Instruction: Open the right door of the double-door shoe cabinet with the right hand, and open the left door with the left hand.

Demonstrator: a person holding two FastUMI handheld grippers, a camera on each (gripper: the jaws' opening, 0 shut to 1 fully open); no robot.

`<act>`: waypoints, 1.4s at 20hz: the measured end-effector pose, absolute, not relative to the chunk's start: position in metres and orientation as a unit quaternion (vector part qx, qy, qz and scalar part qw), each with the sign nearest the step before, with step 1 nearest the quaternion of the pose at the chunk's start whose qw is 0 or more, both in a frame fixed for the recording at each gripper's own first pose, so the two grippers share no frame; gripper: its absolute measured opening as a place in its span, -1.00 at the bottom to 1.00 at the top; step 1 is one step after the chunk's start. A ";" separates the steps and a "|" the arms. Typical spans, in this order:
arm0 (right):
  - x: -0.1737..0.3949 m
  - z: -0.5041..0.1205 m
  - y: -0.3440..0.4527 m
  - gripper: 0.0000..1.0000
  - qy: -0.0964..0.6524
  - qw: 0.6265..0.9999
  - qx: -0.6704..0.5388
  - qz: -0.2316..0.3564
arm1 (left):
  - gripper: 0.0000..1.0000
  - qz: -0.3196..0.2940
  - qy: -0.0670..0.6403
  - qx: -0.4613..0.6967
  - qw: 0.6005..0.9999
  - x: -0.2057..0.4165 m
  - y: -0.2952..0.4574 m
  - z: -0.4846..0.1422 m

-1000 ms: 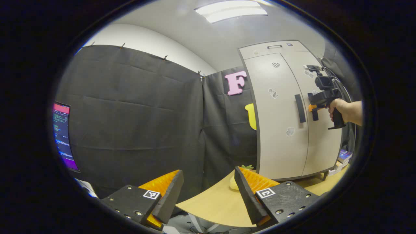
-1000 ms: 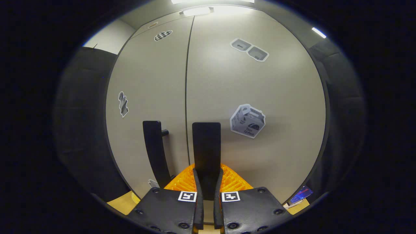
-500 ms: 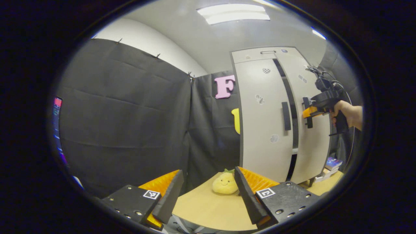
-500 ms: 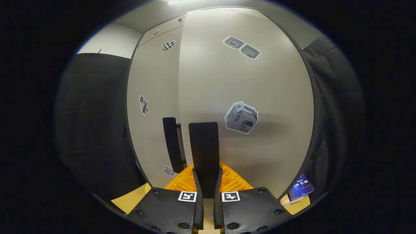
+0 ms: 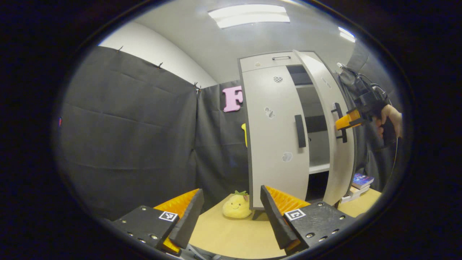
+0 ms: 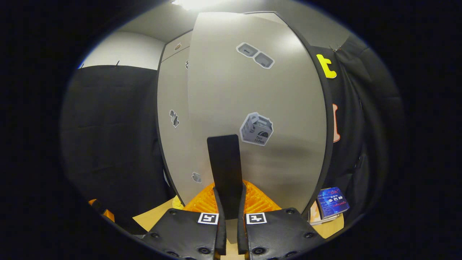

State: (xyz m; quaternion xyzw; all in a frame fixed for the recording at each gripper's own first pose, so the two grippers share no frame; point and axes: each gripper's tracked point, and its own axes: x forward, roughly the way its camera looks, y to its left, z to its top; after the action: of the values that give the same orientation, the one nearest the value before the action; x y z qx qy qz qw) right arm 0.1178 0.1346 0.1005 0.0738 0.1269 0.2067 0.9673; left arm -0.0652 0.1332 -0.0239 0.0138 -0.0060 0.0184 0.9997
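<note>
Right door [image 5: 334, 119] of shoe cabinet [image 5: 274, 61] on table [image 5: 231, 234], swung much wider than a second ago; dark interior and shelf [image 5: 317, 168] exposed in left gripper view. Left door [image 5: 274, 137] shut, handle [image 5: 300, 130] untouched. Right gripper [image 6: 229, 202] pinched on right door handle [image 6: 224, 162]. Left gripper [image 5: 231, 213] spread wide, holding nothing, low over table near yellow plush [image 5: 236, 207]. Books [image 6: 332, 206] beside cabinet.

Black cloth [image 5: 137, 126] hangs around my booth, pinned along its top edge against a white wall [image 5: 162, 47]. Overhead, a grey ceiling [image 5: 231, 47] carries a bright rectangular light panel [image 5: 249, 16]. Below me lies a pale wooden worktop [image 5: 234, 234]; a small stack of books [image 6: 330, 207] rests at its far right corner.
</note>
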 end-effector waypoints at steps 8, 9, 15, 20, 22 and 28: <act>0.081 0.101 0.076 -0.73 0.128 0.965 0.083 0.213 | 0.83 -0.026 -0.011 0.019 0.999 -0.052 0.090 -0.015; 0.079 0.102 0.070 -0.74 0.128 0.965 0.081 0.214 | 0.83 -0.034 -0.012 0.019 0.999 -0.050 0.084 -0.015; 0.067 0.102 0.029 -0.74 0.122 0.969 0.069 0.203 | 0.83 -0.074 -0.004 0.020 0.997 -0.042 0.047 -0.019; 0.068 0.097 -0.015 -0.75 0.114 0.979 0.057 0.160 | 0.83 -0.094 -0.002 0.023 0.995 -0.041 0.035 -0.020; 0.071 0.095 -0.038 -0.77 0.111 0.984 0.048 0.132 | 0.83 -0.103 0.000 0.019 0.994 -0.039 0.028 -0.019; 0.059 0.093 -0.054 -0.85 0.107 0.979 0.106 0.139 | 0.83 -0.125 -0.018 0.015 0.992 -0.012 0.009 -0.004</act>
State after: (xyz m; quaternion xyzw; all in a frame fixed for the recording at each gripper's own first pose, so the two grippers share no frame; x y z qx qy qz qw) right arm 0.0585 -0.0545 0.0926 0.1059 0.1066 0.1391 0.9788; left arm -0.0118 0.0086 -0.0037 0.0153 -0.0183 -0.1254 0.9918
